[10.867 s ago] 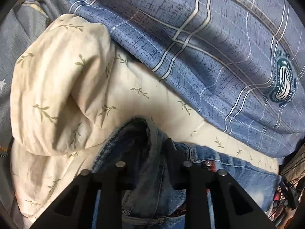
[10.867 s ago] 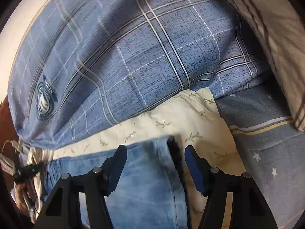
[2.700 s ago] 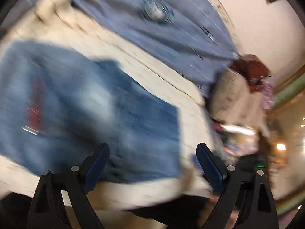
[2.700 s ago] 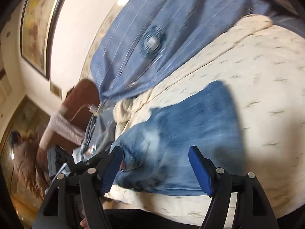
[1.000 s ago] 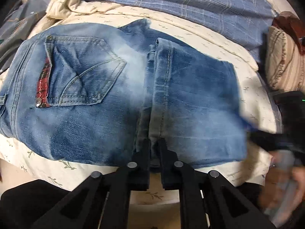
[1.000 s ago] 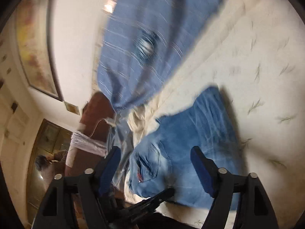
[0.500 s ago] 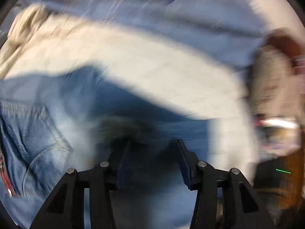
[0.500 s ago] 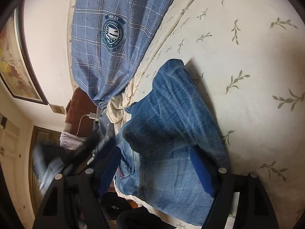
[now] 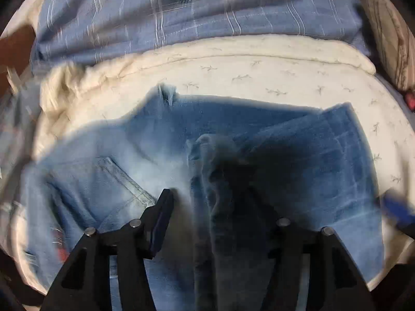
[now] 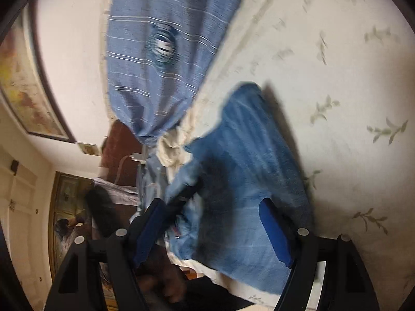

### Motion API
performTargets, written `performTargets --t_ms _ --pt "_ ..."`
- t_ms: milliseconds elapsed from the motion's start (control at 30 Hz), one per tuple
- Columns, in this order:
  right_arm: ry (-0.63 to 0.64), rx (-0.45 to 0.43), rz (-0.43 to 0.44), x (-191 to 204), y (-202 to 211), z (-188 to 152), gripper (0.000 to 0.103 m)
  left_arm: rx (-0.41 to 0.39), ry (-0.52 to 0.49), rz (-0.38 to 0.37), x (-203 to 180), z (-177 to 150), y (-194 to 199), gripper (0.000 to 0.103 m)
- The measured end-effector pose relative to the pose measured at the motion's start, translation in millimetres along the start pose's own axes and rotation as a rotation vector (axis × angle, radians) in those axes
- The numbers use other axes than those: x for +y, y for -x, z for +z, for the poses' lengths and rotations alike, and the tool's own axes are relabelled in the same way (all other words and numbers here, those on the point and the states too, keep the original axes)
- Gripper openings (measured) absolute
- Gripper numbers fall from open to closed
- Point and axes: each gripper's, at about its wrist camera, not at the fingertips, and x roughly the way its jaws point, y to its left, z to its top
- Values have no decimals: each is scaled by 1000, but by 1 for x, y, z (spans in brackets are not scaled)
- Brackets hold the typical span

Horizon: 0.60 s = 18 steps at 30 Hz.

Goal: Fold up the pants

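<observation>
Blue jeans (image 9: 298, 155) lie folded on a cream leaf-print sheet (image 9: 259, 75), back pocket (image 9: 116, 181) at the left, a raised fold of denim (image 9: 215, 160) in the middle. My left gripper (image 9: 210, 212) is open, its fingers on either side of that fold, which drapes over the right finger. My right gripper (image 10: 210, 223) is open and empty over the near edge of the jeans (image 10: 241, 160). In the left wrist view the right gripper's blue pad (image 9: 396, 210) shows at the far right. Both views are blurred.
A blue plaid duvet (image 9: 207, 15) with a round badge lies behind the jeans; it also shows in the right wrist view (image 10: 160, 51). A striped pillow (image 9: 389, 33) sits at the right. A framed picture (image 10: 23, 77) hangs on the wall, with furniture and a person (image 10: 72, 223) beyond the bed.
The left gripper, shut on the jeans' fold a second ago, has opened and now straddles the fold lower down. The right gripper has swung in towards the jeans' near edge.
</observation>
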Motion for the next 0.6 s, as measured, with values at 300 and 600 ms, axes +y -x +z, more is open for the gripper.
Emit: performTargets --t_ms 300,600 --pt "132 -21 -284 11 -13 54 78 -67 -8 -72 9 -5 -2 67" --pt "205 100 -574 34 -73 77 20 -98 -19 -105 11 -6 -2 67"
